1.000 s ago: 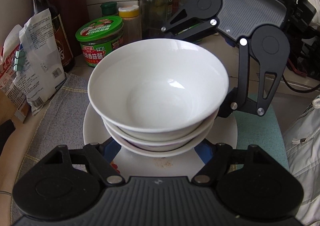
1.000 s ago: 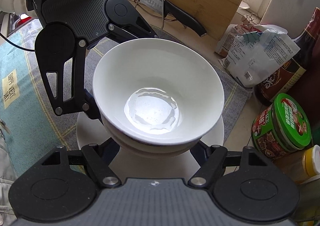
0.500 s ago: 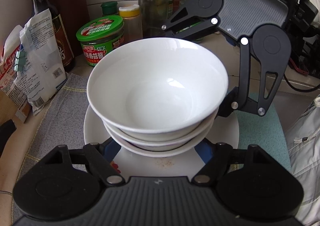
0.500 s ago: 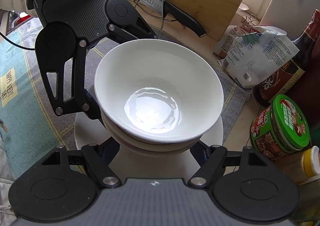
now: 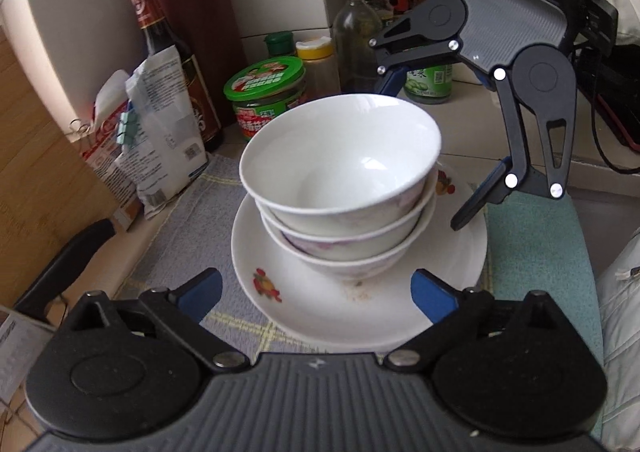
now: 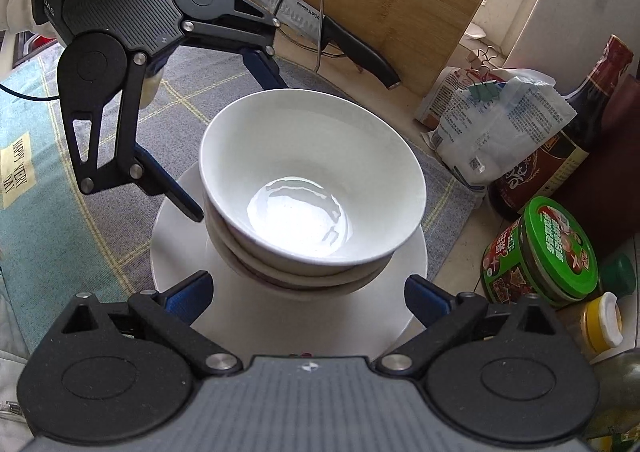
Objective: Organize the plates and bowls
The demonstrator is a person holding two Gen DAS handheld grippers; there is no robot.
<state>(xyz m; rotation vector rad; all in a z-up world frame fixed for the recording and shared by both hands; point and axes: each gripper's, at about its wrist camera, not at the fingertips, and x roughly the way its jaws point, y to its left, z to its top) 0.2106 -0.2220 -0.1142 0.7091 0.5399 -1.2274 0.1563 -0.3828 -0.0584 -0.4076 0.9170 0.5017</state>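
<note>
Three white bowls [image 5: 340, 188] are stacked, nested, on a flower-printed white plate [image 5: 320, 308] that is set on a grey checked cloth [image 5: 188, 236]. The left gripper [image 5: 316, 292] and the right gripper [image 6: 308, 292] are spread wide, their jaws opening, with the stack between but untouched. A green-lidded jar [image 6: 540, 252] stands nearby; the lowest bowl's pattern is perhaps purple.

Stacked bowls [image 5: 340, 176] on plate [image 5: 460, 252], unheld

Home kitchen (sauce bottles [image 5: 168, 64], knife [image 6: 320, 28])
</note>
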